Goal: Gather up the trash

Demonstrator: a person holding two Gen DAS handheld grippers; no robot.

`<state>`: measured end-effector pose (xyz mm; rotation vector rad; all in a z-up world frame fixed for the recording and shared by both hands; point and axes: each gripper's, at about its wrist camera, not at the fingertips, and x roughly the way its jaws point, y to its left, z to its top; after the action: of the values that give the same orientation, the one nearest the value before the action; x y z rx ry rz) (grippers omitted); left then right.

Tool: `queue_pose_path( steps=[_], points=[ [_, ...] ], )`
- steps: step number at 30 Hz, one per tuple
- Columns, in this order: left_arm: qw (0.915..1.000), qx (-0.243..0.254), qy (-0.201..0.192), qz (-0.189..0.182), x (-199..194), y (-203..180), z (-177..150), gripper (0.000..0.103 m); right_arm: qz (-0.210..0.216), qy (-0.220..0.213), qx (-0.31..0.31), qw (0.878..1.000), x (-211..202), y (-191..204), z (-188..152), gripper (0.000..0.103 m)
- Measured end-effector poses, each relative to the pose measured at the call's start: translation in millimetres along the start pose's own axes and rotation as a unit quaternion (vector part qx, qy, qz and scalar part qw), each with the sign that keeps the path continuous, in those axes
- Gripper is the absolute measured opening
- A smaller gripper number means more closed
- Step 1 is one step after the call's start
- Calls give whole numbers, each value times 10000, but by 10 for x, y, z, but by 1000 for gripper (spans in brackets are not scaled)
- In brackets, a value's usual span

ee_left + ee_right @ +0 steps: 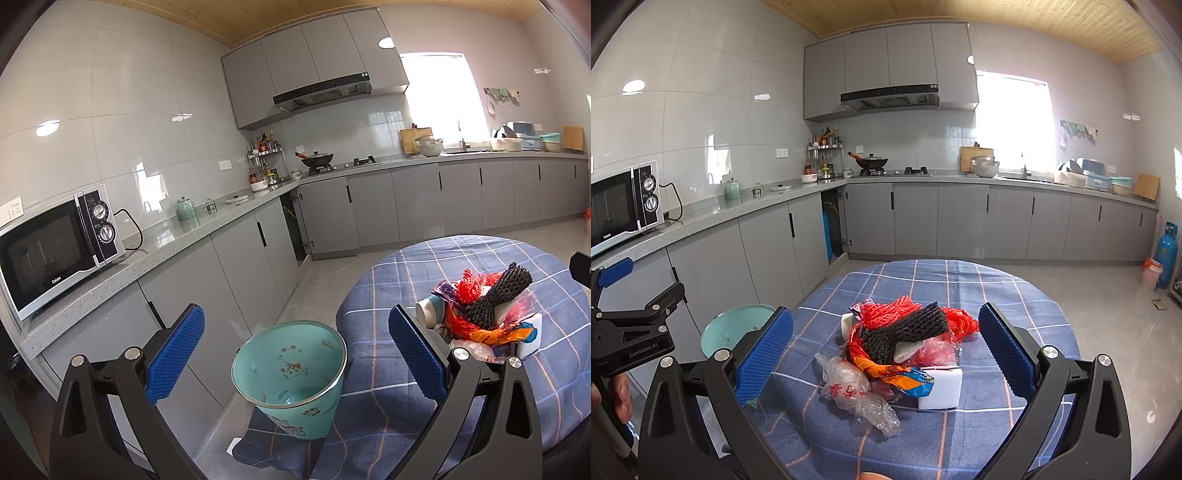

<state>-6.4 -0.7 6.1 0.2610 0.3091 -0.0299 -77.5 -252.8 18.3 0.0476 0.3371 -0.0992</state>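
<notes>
Trash (901,354) heaped near the middle of a round counter (1027,295) under a blue checked cloth; nothing lifted from it yet.

Left to right in the right wrist view:
- Microwave (622,205) on the grey kitchen worktop at the far left edge.
- Left gripper (613,291) below it, seen from the side, held in a hand (622,397), over the gap beside the counter.
- Teal bin (738,328) on the floor just beside the counter's left edge, mouth open, partly hidden by the right gripper's left finger.
- Clear crumpled plastic bag (849,387) with red print at the near left of the heap.
- Orange and blue wrapper (897,373) next to it, touching a white box (940,387).
- Red netting (890,314) and a black foam net sleeve (905,332) on top of the heap.
- Right gripper (886,354) spread wide, blue pads either side of the heap, touching none of it, empty.
- Blue gas cylinder (1167,254) on the floor at the far right.

Left to right in the left wrist view:
- Microwave (59,247) again at left.
- Left gripper (295,354) spread wide and empty, pointed down at the bin (291,373), which sits between the fingers without contact.
- A paper cup (430,308) lying on its side at the heap's left end.
</notes>
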Motion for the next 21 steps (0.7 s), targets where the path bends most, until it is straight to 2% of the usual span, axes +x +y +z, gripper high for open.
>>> queue_pose_path(
  steps=[21],
  points=[
    [10000, -17, 17, 41, 13, 16, -9, 98, 2, 2, 11, 10000, -6, 1, 1, 99]
  ],
)
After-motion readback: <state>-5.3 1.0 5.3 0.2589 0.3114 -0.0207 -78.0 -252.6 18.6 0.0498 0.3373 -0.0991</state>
